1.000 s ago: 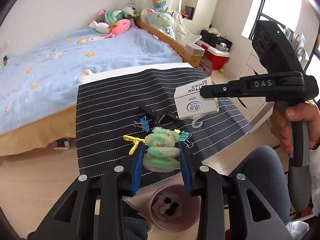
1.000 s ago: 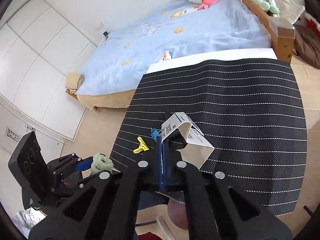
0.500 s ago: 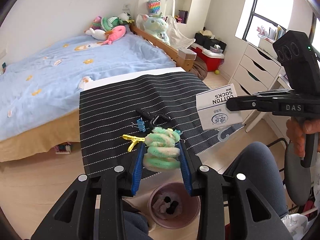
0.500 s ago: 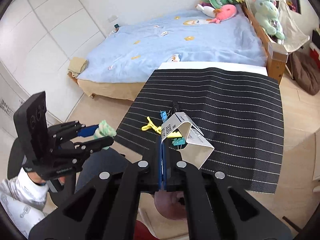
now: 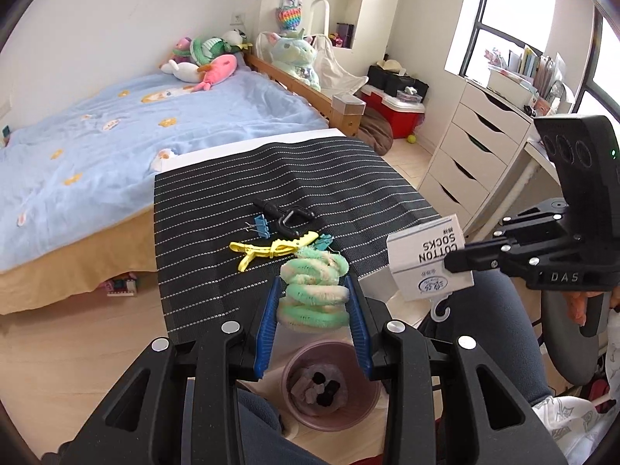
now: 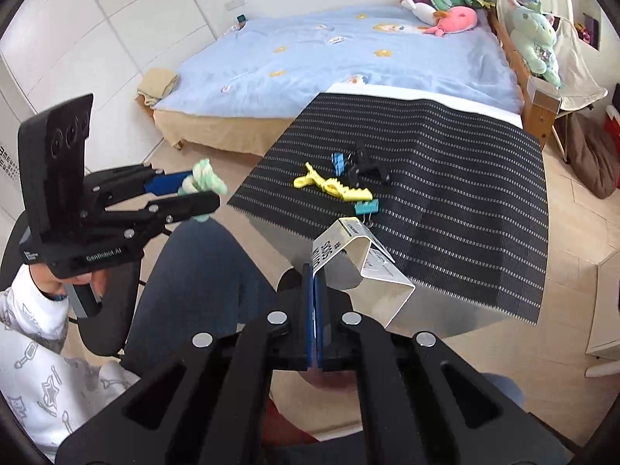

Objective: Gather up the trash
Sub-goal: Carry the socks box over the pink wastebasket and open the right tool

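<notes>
- Left wrist view: the left gripper (image 5: pixel 313 312), fingers partly closed on a fuzzy green coil (image 5: pixel 313 290), hangs directly above the pink bin (image 5: pixel 330 385) on the floor, off the counter's (image 5: pixel 217 271) near edge.
- Right wrist view: the right gripper (image 6: pixel 316 292), fingers fully shut on a folded sock label (image 6: pixel 358 261), also holds its load past that near edge; the left gripper looks nearer the bin.

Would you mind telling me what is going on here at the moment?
A seated person is collecting trash with two handheld grippers. The left gripper holds a fuzzy green and cream coil above a pink bin on the floor. The right gripper is shut on a folded cotton socks card. Clips remain on the striped mat.
</notes>
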